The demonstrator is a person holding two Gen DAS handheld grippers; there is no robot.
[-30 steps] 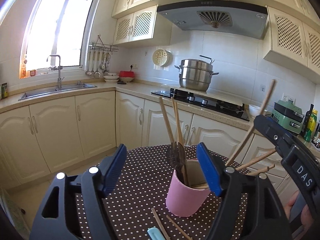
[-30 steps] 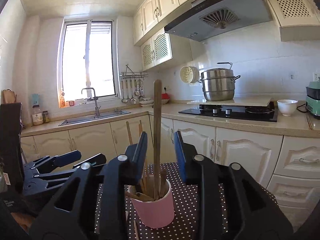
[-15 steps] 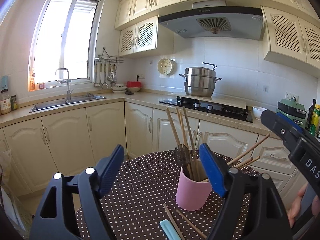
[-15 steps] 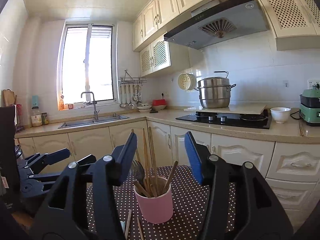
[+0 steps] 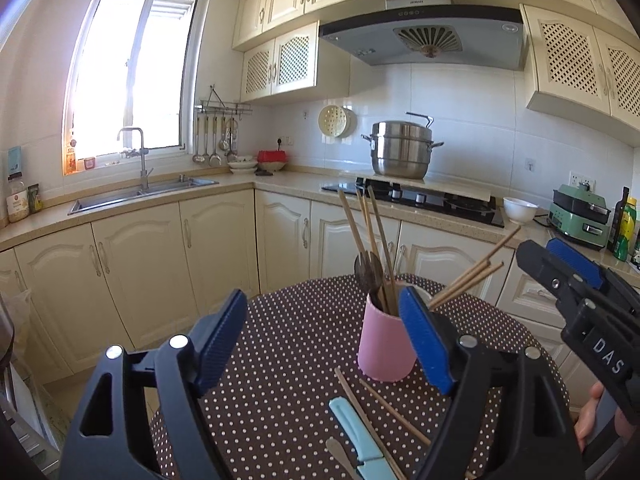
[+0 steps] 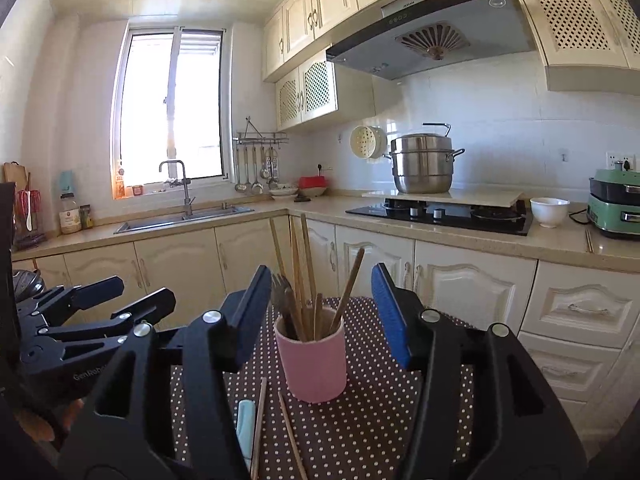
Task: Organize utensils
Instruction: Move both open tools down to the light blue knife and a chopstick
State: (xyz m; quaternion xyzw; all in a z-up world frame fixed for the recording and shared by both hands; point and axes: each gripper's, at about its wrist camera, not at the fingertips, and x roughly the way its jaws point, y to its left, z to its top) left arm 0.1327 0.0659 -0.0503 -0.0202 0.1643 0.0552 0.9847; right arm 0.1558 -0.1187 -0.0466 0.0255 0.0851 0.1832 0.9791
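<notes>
My left claw [image 5: 320,344] and right claw [image 6: 320,312] both stand wide, gripping nothing. The pink cup [image 6: 312,364] sits upright on the dotted counter [image 6: 380,420], loaded with wooden-handled utensils [image 6: 304,272]. Two chopsticks [image 6: 276,432] and a blue-handled tool [image 5: 356,432] lie loose before it.

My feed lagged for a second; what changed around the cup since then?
The right tool let go of a wooden utensil into the pink cup and backed away, open. The left tool also drew back, open and empty. Cup, loose chopsticks and blue peeler stayed put.
</notes>
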